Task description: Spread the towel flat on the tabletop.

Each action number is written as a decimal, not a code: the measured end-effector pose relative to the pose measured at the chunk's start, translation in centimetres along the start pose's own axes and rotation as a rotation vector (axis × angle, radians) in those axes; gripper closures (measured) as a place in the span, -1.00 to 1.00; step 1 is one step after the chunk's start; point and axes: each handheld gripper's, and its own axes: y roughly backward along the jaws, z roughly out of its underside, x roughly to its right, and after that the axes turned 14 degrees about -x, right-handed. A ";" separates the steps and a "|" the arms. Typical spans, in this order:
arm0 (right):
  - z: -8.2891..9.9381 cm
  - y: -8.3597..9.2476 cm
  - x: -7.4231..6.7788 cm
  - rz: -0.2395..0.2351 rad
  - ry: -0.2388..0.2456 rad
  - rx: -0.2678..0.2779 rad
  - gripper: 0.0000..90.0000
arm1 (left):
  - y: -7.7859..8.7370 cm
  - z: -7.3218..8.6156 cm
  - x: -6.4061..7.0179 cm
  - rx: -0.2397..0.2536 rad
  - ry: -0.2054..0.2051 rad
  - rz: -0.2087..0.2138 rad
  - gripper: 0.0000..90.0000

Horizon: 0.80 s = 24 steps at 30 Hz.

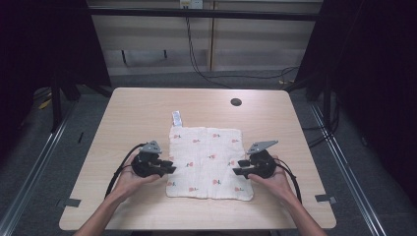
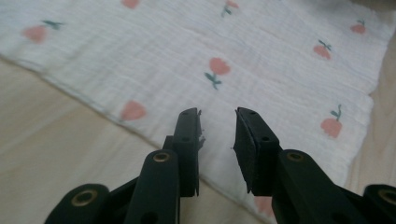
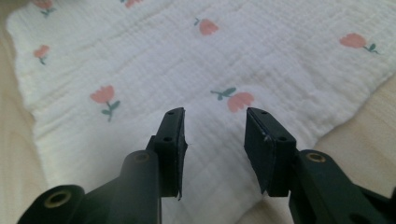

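A white cloth (image 1: 209, 160) printed with small pink flowers lies spread flat on the wooden table (image 1: 128, 113); a small label (image 1: 177, 118) sticks out at its far left corner. My left gripper (image 1: 169, 167) is at the cloth's left edge, pointing inward, held by a hand. In the left gripper view its jaws (image 2: 217, 116) stand apart just over the cloth (image 2: 261, 51), nothing pinched between the pads. My right gripper (image 1: 239, 167) is at the cloth's right edge. Its jaws (image 3: 214, 114) are likewise parted above the cloth (image 3: 154, 60), gripping nothing.
A dark round hole (image 1: 236, 102) is set in the table near its far edge. Two tape marks (image 1: 72, 202) (image 1: 325, 198) sit near the front corners. Black cables (image 1: 196, 64) run across the floor behind the table.
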 end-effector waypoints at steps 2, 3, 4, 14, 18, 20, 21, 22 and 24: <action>0.0 -0.3 0.1 0.009 -0.001 -0.002 0.40 | -0.3 -0.3 0.5 -0.011 -0.026 -0.028 0.55; -0.1 -0.3 0.1 -0.002 0.009 0.006 0.45 | -0.4 -0.5 0.5 -0.005 -0.024 -0.011 0.53; -0.2 -0.3 0.2 0.002 0.014 0.016 0.44 | -0.5 -0.5 0.5 -0.001 -0.016 -0.007 0.49; -0.5 -1.5 0.2 0.054 0.018 -0.006 0.30 | -1.6 0.5 0.7 0.019 -0.048 0.007 0.16; -0.5 -1.5 0.0 0.086 0.027 -0.015 0.46 | -1.6 0.8 1.1 0.030 -0.080 -0.029 0.26; -0.3 -1.4 0.0 0.082 0.016 -0.016 0.64 | -1.4 0.9 1.6 0.001 -0.085 -0.086 0.44; -0.3 -1.3 0.0 0.079 0.016 -0.018 0.68 | -1.3 0.9 1.7 0.000 -0.082 -0.093 0.49; -0.3 -1.3 0.0 0.079 0.016 -0.018 0.68 | -1.3 0.9 1.7 0.000 -0.082 -0.093 0.56; -0.1 -1.1 -0.1 0.068 0.016 -0.025 0.83 | -1.1 1.1 1.7 -0.009 -0.090 -0.079 0.72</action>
